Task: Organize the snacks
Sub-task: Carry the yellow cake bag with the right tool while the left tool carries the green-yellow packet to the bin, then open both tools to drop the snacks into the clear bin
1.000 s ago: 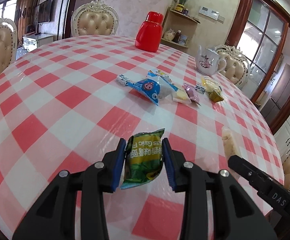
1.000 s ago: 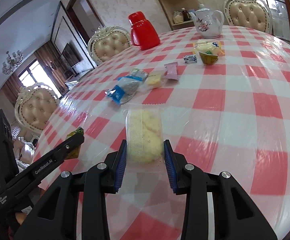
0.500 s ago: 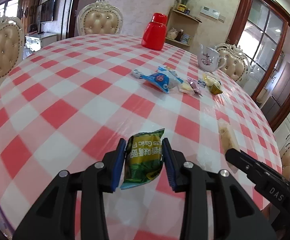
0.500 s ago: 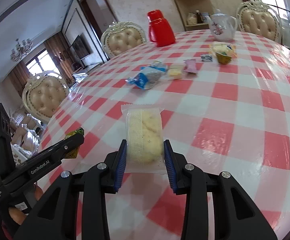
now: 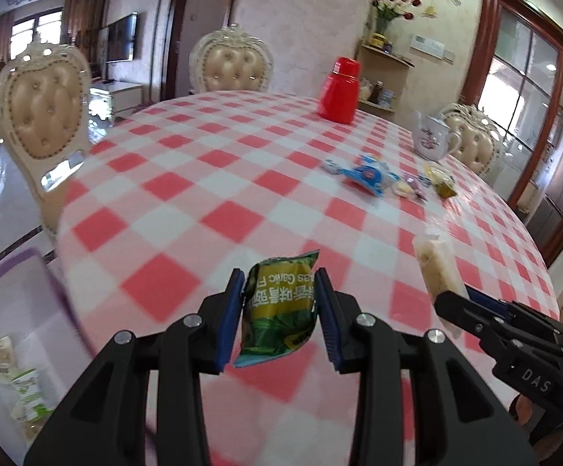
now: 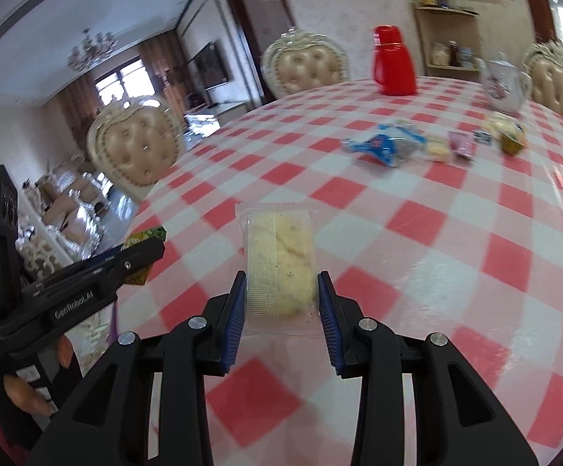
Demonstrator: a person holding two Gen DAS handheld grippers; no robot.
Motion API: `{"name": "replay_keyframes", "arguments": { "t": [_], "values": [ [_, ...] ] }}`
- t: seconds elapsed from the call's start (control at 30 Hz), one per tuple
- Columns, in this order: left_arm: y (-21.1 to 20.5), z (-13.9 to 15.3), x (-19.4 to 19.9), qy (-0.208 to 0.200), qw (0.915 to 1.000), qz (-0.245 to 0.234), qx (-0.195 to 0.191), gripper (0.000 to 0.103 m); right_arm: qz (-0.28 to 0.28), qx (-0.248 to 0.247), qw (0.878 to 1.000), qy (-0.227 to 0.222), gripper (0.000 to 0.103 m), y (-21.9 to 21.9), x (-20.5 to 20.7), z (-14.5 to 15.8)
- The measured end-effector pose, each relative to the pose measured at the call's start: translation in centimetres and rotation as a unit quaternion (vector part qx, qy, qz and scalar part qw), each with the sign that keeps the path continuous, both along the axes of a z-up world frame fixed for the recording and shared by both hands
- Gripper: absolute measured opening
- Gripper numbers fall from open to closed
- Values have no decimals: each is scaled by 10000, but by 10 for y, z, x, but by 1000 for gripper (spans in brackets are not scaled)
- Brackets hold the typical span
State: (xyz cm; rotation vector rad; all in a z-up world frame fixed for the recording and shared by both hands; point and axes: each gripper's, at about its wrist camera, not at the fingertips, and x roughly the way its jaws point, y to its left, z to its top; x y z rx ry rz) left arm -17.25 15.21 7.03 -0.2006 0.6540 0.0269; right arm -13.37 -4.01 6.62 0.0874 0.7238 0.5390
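Left tongs (image 5: 277, 312) clamped on a green snack packet (image 5: 279, 310), right tongs (image 6: 279, 310) on a clear-wrapped biscuit (image 6: 281, 268), above the tabletop (image 5: 211, 178); slick wrappers could slip free.

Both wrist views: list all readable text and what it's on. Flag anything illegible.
"DAS": on the right gripper body, left wrist view.
"GenRobot.AI": on the left gripper body, right wrist view.
"Garlic F...": upside down and cut off, on the green snack packet; the Chinese characters below it are too distorted to read.
Small white label low on the left gripper's body: too small.
Blue snack packet and the other wrappers: blurred, unreadable.
Clear-wrapped biscuit: no text visible.
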Motion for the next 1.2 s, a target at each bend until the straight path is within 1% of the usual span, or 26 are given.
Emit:
{"name": "replay_keyframes", "arguments": {
  "t": [0.17, 0.27, 0.4, 0.5, 0.67, 0.77, 0.83, 0.9, 0.93, 0.97, 1.0, 1.03, 1.07, 1.1, 1.13, 1.2],
  "values": [
    [41, 1, -24, -65, 9994, 326, 68, 37, 426, -100, 9990, -125, 36, 37, -19, 3],
    [58, 2, -35, -59, 9990, 419, 158, 37, 703, -155, 9973, -144, 36, 59, -29, 3],
    [90, 5, -53, -23, 9974, 641, 321, 37, 1126, -203, 9933, -156, 36, 89, -45, 4],
    [110, 10, -66, 49, 9956, 751, 558, 37, 1485, -312, 9882, -203, 36, 116, -60, 5],
    [138, 18, -87, 185, 9911, 928, 938, 39, 2086, -479, 9766, -205, 36, 159, -87, -1],
    [150, 22, -93, 230, 9880, 1074, 1088, 40, 2489, -566, 9668, -154, 36, 183, -104, -6],
    [158, 23, -95, 282, 9845, 1239, 1206, 41, 2730, -685, 9593, -235, 36, 199, -120, -9],
    [164, 21, -94, 349, 9823, 1374, 1225, 43, 2942, -674, 9530, -262, 37, 211, -129, -12],
    [167, 20, -94, 419, 9802, 1486, 1243, 54, 3081, -585, 9492, -253, 38, 216, -134, -13],
    [169, 19, -93, 438, 9779, 1597, 1276, 64, 3203, -531, 9455, -242, 42, 219, -138, -13],
    [171, 20, -93, 408, 9717, 1867, 1385, 84, 3273, -531, 9431, -260, 48, 219, -139, -13],
    [171, 22, -95, 313, 9648, 2118, 1527, 88, 3289, -535, 9423, -336, 60, 218, -142, -11],
    [171, 24, -96, 261, 9600, 2251, 1646, 88, 3233, -524, 9437, -460, 64, 214, -142, -8],
    [170, 25, -97, 254, 9585, 2278, 1698, 92, 3162, -508, 9458, -536, 64, 209, -141, -5],
    [169, 27, -96, 235, 9586, 2259, 1715, 95, 3069, -472, 9488, -582, 64, 202, -137, -1],
    [165, 28, -96, 163, 9606, 2206, 1684, 96, 2763, -397, 9584, -594, 64, 184, -123, 5]
  ]
}}
